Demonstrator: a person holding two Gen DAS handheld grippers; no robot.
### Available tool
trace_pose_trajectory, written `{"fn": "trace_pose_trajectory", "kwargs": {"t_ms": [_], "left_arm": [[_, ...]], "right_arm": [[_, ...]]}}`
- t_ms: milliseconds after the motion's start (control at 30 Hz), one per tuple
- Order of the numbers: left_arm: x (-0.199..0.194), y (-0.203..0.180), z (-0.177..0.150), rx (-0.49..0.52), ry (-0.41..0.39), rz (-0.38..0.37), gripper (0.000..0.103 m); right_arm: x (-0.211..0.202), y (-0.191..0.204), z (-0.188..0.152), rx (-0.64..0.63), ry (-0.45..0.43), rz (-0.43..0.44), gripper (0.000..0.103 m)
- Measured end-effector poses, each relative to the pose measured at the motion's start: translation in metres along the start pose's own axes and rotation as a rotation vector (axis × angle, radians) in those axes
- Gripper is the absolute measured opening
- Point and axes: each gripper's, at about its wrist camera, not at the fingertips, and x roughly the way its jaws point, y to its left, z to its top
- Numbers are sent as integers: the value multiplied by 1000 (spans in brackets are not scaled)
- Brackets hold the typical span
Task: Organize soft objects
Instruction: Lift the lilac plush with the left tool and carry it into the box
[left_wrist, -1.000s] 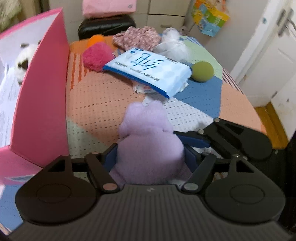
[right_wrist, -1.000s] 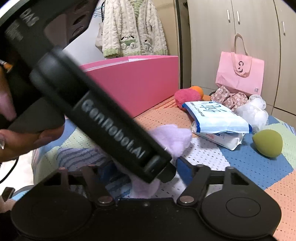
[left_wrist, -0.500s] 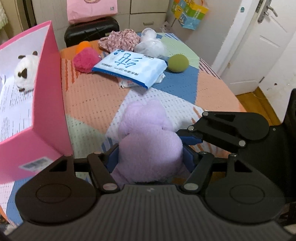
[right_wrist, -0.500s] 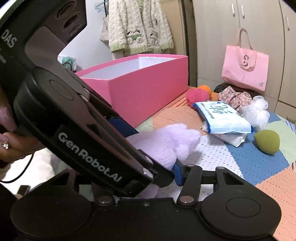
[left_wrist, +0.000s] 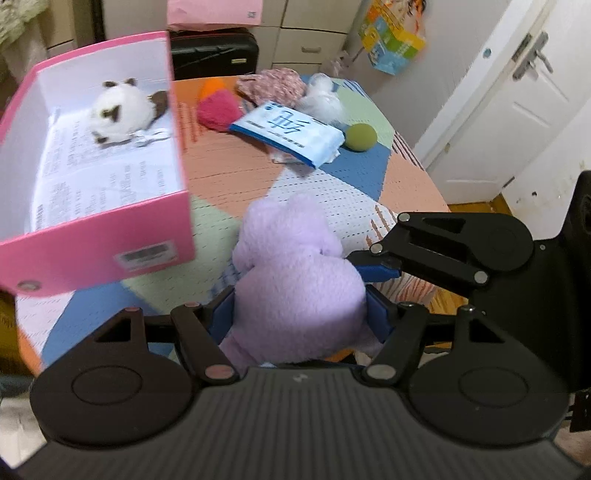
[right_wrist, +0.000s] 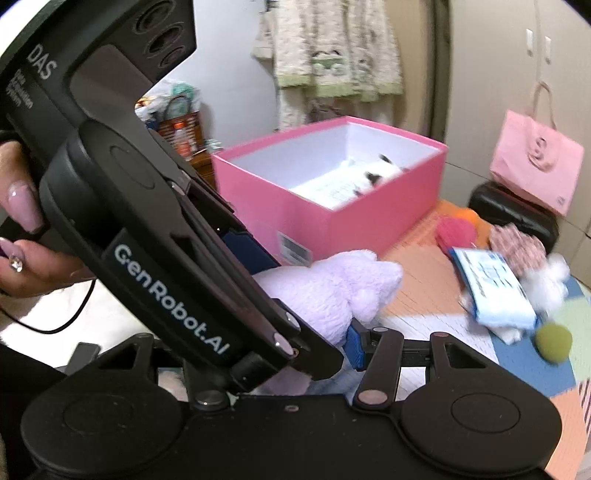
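Observation:
A purple plush toy (left_wrist: 295, 280) hangs above the patchwork-covered table (left_wrist: 229, 173). My left gripper (left_wrist: 301, 314) is shut on its lower body, both blue pads pressed into the fur. My right gripper (right_wrist: 291, 332) is shut on the same toy (right_wrist: 332, 291) from the right. One of its blue fingers (left_wrist: 373, 266) touches the toy's side. The left tool's black housing (right_wrist: 166, 258) crosses the right wrist view and hides the right gripper's left finger. An open pink box (left_wrist: 110, 243) stands to the left, with a white and brown plush cat (left_wrist: 118, 110) inside.
At the table's far end lie a magenta pompom (left_wrist: 218, 110), an orange ball (left_wrist: 212, 86), floral fabric (left_wrist: 273, 83), a white mesh puff (left_wrist: 321, 99), a blue tissue pack (left_wrist: 288, 133) and a green sponge (left_wrist: 361, 137). A white door (left_wrist: 517, 110) is on the right.
Both grippers have risen together with the purple plush toy and drawn back from the table's far end. The pink box's inside, with the plush cat, has come into view.

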Motion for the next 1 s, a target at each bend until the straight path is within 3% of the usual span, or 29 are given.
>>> {"fn": "trace_pose_trajectory", "kwargs": {"t_ms": [167, 533, 867, 1000], "left_arm": [[-34, 18, -7, -61, -25, -10, 70], [-102, 66, 3, -122, -272, 39, 70], [-99, 123, 58, -118, -392, 68, 69], [-74, 152, 76, -125, -364, 65, 69]], "right_arm": [[-3, 20, 26, -12, 21, 45, 60], [1, 39, 97, -68, -75, 81, 60], [50, 7, 154, -99, -141, 64, 60], [84, -7, 167, -150, -111, 47, 60]]}}
